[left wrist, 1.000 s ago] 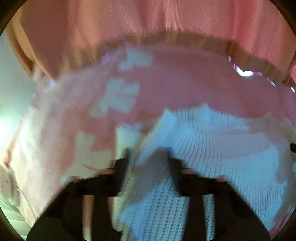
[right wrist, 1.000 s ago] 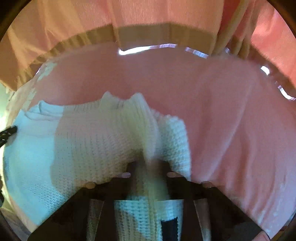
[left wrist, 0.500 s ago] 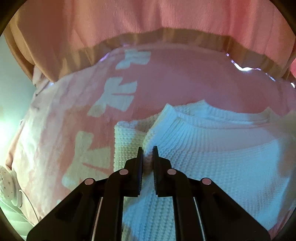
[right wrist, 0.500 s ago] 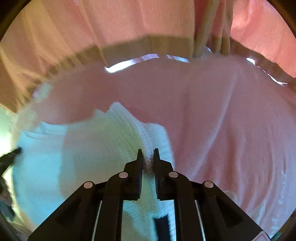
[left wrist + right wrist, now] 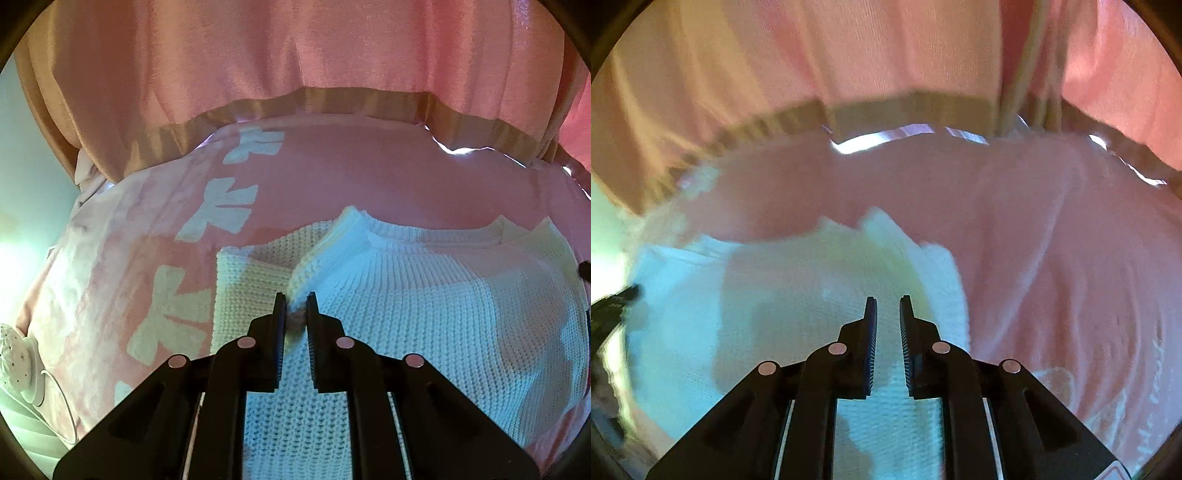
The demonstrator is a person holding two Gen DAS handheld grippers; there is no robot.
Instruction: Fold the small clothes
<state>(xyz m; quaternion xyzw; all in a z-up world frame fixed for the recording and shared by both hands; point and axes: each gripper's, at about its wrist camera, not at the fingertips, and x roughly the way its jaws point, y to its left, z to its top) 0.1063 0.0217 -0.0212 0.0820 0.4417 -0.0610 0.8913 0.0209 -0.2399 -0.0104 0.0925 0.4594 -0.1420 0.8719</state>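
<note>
Left fingers (image 5: 280, 314) pinching white sweater (image 5: 424, 295), right fingers (image 5: 908, 317) opening

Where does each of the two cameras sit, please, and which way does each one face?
Left wrist: on the left gripper, facing down along its fingers, pinching a fold of the white sweater; no body shows.
Right wrist: on the right gripper, facing down at the sweater's other side; its jaws are opening, nothing pinched.
Shared: the sweater, the pink blanket, the pink curtain; each glimpses the other gripper.
</note>
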